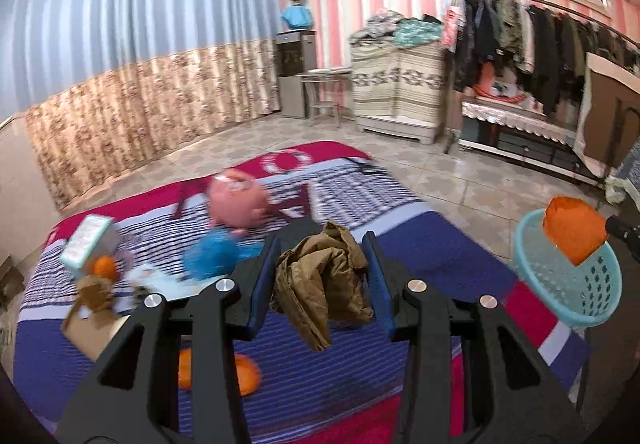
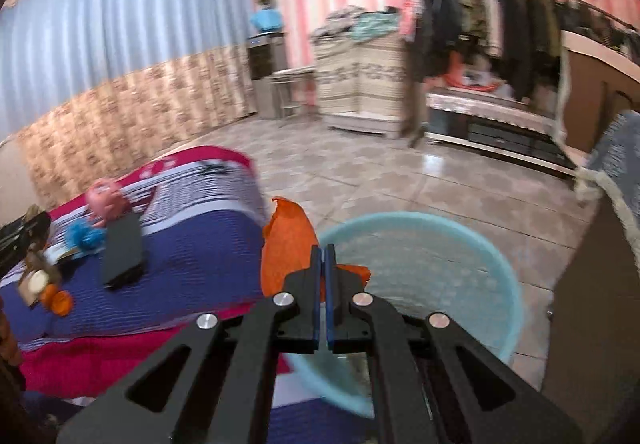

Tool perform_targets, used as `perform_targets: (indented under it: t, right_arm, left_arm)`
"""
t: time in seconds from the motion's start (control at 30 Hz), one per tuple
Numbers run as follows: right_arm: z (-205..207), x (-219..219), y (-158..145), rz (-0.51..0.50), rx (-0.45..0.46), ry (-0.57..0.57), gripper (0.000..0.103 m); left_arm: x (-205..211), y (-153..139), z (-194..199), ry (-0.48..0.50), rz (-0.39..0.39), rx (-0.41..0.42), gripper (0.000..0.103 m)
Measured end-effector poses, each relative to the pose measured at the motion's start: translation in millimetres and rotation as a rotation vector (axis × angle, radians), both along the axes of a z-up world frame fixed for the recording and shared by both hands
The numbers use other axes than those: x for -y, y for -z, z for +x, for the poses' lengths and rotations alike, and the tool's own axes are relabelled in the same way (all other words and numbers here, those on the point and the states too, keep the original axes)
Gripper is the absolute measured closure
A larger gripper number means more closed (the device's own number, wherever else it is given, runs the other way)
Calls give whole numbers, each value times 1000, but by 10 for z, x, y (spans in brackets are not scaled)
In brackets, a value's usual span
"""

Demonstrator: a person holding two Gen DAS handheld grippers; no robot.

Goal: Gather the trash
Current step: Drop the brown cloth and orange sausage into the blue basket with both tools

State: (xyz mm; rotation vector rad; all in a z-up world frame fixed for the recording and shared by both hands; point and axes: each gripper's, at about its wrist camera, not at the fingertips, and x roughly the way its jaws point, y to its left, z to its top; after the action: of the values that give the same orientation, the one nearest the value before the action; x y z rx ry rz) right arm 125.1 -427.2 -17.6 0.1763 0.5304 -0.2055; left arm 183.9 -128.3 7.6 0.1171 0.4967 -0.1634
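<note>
Left gripper (image 1: 320,276) clamps crumpled brown paper wad (image 1: 324,284) over the striped bed (image 1: 432,244). Right gripper (image 2: 322,276) pinched tight on orange paper scrap (image 2: 286,244), at the rim of the light-blue plastic basket (image 2: 500,264) beside the bed.

basket (image 2: 516,308): pale turquoise
crumpled paper (image 1: 324,284): brown
scrap (image 2: 288,248): orange
bedspread (image 1: 432,248): blue, white and crimson stripes
curtain (image 1: 120,24): blue
</note>
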Motion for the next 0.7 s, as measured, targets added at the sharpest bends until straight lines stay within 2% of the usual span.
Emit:
perform_targets:
  t: [0.17,0.43,0.6,0.7]
  right_arm:
    - [-50,402,128,2,-21,90,101]
    - [-113,605,242,3,-46,166,101]
    - [-133,705,318,29,-52,185,101]
    - [-133,754,351,43,-53,197,101]
  left_arm:
    - [572,116,65,84,-4,-17,62]
    - [1495,301,128,250,0,-44,62]
    - [1912,407,184,307,18,-46,62]
    - [2128,448,268,355,3,-70,60]
